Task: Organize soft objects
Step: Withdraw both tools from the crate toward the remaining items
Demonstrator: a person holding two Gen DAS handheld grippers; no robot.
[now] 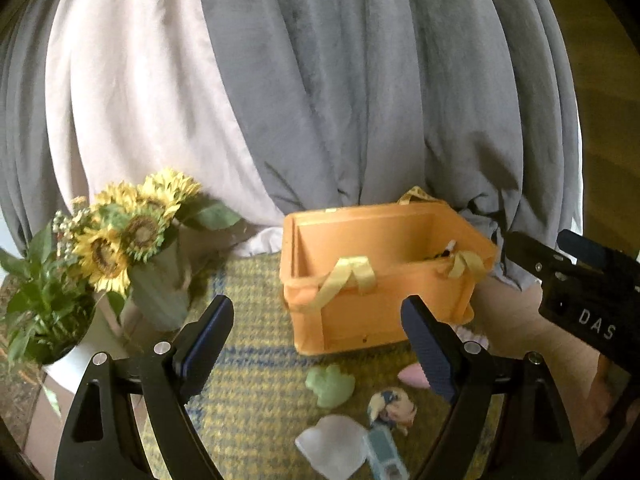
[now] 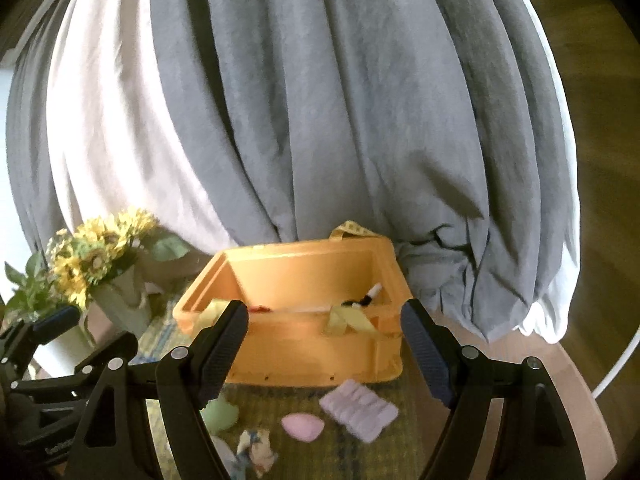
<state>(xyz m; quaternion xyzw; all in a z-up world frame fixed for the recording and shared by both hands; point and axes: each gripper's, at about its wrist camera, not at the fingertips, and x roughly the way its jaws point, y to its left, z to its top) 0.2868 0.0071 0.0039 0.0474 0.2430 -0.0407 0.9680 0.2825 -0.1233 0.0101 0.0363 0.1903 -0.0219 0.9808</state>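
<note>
While both our tongs stand apart and grip nothing, we see the green toy point(image 1: 331, 385) below the left tongs point(image 1: 316, 354), the orange bin point(image 2: 296, 312) beyond, and the pink pad point(image 2: 302, 427) and lilac cloth point(image 2: 358, 409) beneath the right tongs point(image 2: 325, 354).

Both views are taken from low above the desk, faced toward the grey curtain point(image 1: 360, 80). The orange crate point(image 1: 380, 280) is seen near in each, from the left in one, more centrally in the other.
</note>
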